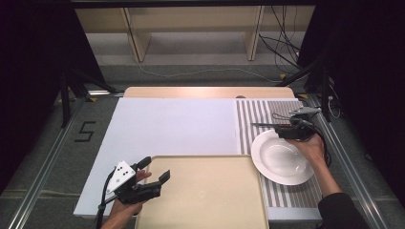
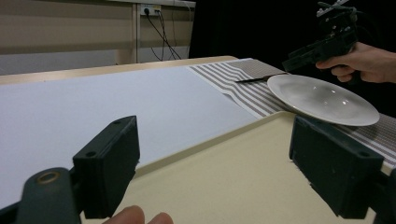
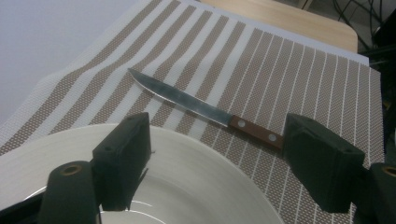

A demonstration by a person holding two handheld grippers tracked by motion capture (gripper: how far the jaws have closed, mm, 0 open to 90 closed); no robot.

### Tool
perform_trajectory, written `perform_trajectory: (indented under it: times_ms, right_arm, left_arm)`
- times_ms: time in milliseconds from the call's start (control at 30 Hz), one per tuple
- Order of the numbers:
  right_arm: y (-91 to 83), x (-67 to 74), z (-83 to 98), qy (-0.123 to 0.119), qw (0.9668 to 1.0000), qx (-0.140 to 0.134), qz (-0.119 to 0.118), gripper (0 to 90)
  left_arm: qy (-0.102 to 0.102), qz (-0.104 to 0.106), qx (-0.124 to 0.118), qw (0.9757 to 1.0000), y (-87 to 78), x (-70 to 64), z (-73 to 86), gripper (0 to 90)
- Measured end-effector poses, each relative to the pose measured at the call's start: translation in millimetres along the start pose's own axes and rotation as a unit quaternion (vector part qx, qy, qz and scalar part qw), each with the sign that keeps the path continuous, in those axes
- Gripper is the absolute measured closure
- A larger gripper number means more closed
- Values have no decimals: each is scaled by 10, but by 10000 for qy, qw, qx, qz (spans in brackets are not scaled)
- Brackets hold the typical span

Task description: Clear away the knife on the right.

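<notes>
Landmark: we take the white plate (image 1: 282, 156) as our reference; we count one, and it lies on the striped placemat (image 1: 260, 117).
Knife: we count one table knife (image 3: 205, 110) with a brown riveted handle; it lies flat on the placemat just beyond the plate's far rim, apart from the plate.
Tray: we count one beige tray (image 1: 205, 191), just beside the plate on its left; the plate's near left edge overlaps the tray's corner.
Mats: we count two, the striped placemat under the plate and a plain white sheet (image 1: 167, 126) left of it.
Grippers: we count two, one in each hand.
Right gripper: we see the right gripper (image 1: 279, 130) at the plate's far rim, its jaws standing wide apart with nothing between them; one jaw hangs over the plate, the other over the knife's handle end.
Left gripper: we see the left gripper (image 1: 155, 169) well to the left of the plate, at the tray's far left corner, jaws spread wide and gripping nothing.
High view: we get the whole layout here; the knife is a thin dark line past the plate.
Right gripper view: we make out the knife's blade, two rivets and the placemat's weave.
Left gripper view: we see the plate's tilted profile, the other hand (image 2: 362, 63) above it, and fingertips (image 2: 140, 217) at the bottom edge.
</notes>
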State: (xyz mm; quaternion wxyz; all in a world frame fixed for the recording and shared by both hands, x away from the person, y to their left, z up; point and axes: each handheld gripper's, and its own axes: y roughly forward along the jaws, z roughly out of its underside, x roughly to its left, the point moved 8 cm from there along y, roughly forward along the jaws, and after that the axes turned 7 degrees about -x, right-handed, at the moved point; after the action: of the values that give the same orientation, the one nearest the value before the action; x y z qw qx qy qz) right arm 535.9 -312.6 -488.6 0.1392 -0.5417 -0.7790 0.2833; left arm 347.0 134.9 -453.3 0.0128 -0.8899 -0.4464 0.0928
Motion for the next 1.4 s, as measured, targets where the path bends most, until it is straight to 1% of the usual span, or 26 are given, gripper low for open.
perform_trajectory:
  times_ms: [100,200,333,433,600,833,967,1167,1267,1400]
  right_arm:
    - [30,-50,-14,91,9999,74,4,253]
    - [59,-111,-31,57,9996,222,158,256]
    - [106,-198,-61,28,9990,373,228,256]
    - [146,-263,-61,64,9982,522,276,257]
    - [225,-339,-42,71,9971,704,280,259]
    - [369,-411,17,103,9943,1026,273,259]
    - [427,-444,11,138,9933,1122,259,259]
    - [509,-492,80,196,9894,1418,238,257]
    - [529,-509,87,264,9887,1463,187,258]
    - [555,-527,81,280,9882,1497,145,258]
  left_arm:
    - [-32,-8,-24,10000,0,6,-6,161]
    - [-30,9,-26,10000,5,-1,-6,161]
    - [-3,20,-5,10000,1,-4,-3,161]
    - [-42,14,-35,10000,8,-4,-11,161]
    - [-20,32,-3,10000,17,-12,3,161]
    - [-27,29,-1,10000,19,-12,4,161]
    - [-35,32,3,10000,16,-10,2,161]
    - [-40,51,-22,10000,13,-18,-8,161]
    - [-46,48,-8,10000,16,-16,-2,161]
    - [-42,58,-8,10000,19,-16,-3,161]
